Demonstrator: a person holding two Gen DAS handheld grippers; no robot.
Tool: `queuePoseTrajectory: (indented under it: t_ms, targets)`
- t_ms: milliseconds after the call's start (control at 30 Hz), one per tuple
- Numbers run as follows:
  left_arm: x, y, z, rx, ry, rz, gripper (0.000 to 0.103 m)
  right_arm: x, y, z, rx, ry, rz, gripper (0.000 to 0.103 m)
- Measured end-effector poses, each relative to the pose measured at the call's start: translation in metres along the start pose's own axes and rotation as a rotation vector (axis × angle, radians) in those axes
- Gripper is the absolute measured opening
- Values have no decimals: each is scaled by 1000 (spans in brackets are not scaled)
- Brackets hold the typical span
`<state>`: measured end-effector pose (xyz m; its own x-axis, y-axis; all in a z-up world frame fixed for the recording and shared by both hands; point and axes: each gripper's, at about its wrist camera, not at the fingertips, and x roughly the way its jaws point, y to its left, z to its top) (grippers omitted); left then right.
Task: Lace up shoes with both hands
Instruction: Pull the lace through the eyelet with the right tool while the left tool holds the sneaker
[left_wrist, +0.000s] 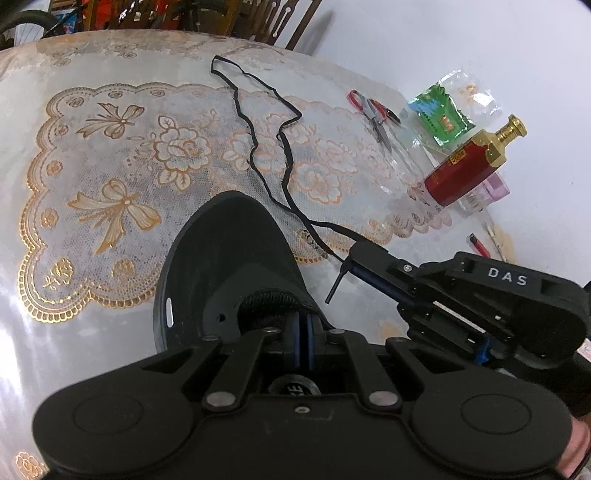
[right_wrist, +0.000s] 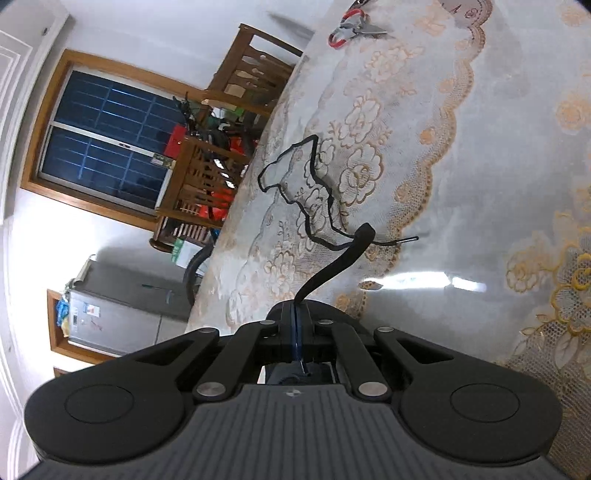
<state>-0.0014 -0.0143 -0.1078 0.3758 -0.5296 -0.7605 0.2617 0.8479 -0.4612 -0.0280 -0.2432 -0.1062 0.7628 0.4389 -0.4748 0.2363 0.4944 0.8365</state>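
on a lace-patterned tablecloth (left_wrist: 110, 177), the left gripper (left_wrist: 303, 325) pinches the black shoe (left_wrist: 229, 251) at lower centre while the right gripper (left_wrist: 352, 264), pressed together on the shoelace (left_wrist: 266, 147) near its tip, likely must aim at an eyelet next.

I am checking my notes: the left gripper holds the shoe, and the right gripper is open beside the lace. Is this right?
Not quite. The left gripper does hold the shoe, but the right gripper is shut on the lace, not open beside it. The right wrist view shows this.
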Motion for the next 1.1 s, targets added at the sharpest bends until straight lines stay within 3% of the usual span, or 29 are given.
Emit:
queuePoseTrajectory:
  t_ms: [833, 1100]
  targets:
    - [-2, 2, 0, -19, -6, -5, 4, 1, 11, -8, -227, 15, -57, 1]
    - [-4, 2, 2, -8, 0, -4, 6, 7, 12, -16, -240, 72, -56, 1]
